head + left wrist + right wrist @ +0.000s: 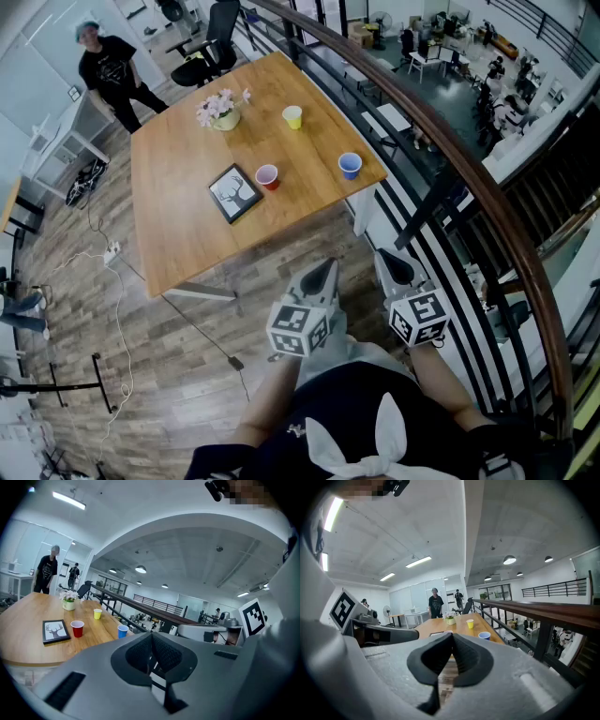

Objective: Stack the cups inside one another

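Three cups stand apart on the wooden table [178,216]: a yellow cup [292,116] at the far side, a red cup [267,176] in the middle and a blue cup [350,166] near the right edge. My left gripper [323,270] and right gripper [392,262] hang side by side short of the table's near corner, both shut and holding nothing. The left gripper view shows the red cup [77,628], yellow cup [97,614] and blue cup [123,631] beyond the closed jaws. In the right gripper view the yellow cup [469,624] and blue cup [484,635] show.
A framed deer picture [234,193] lies beside the red cup. A flower pot [223,111] sits left of the yellow cup. A dark railing [441,141] runs along the table's right side. A person [108,70] stands beyond the far corner. Cables lie on the floor at left.
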Action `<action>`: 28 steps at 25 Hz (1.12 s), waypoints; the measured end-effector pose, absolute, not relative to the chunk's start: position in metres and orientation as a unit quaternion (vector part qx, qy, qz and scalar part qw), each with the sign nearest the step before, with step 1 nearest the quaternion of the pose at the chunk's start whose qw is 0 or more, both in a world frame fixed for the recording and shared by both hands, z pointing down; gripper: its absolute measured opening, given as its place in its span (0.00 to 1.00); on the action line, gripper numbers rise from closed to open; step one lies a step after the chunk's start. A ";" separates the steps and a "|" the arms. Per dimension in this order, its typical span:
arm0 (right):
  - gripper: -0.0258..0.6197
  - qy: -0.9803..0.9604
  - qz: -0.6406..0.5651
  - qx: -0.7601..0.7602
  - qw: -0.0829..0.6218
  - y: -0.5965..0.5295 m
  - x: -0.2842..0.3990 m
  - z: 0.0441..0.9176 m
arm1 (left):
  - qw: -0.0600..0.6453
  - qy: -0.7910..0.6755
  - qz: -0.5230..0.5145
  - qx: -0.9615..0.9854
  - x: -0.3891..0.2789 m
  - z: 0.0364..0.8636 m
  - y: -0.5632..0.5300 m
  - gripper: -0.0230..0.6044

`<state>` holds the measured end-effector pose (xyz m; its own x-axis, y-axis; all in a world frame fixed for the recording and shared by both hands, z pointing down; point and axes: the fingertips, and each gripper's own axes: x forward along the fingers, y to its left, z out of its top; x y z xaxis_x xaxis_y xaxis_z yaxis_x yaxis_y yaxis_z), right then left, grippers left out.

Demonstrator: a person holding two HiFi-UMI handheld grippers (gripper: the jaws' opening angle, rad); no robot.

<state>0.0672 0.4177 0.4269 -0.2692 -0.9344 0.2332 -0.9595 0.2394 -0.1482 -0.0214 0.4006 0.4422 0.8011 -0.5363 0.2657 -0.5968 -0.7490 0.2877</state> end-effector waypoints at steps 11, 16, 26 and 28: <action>0.04 -0.782 0.126 0.606 0.066 0.335 0.094 0.430 | 0.185 -0.289 0.100 0.934 0.008 0.448 0.317 0.07; 0.04 -0.780 0.128 0.608 0.070 0.288 0.101 0.428 | 0.191 -0.282 0.107 0.934 0.016 0.449 0.269 0.07; 0.12 -0.773 0.133 0.615 0.079 0.221 0.108 0.435 | 0.200 -0.268 0.122 0.934 0.018 0.459 0.203 0.07; 0.18 -0.773 0.138 0.613 0.087 0.206 0.105 0.441 | 0.200 -0.266 0.122 0.935 0.016 0.463 0.188 0.07</action>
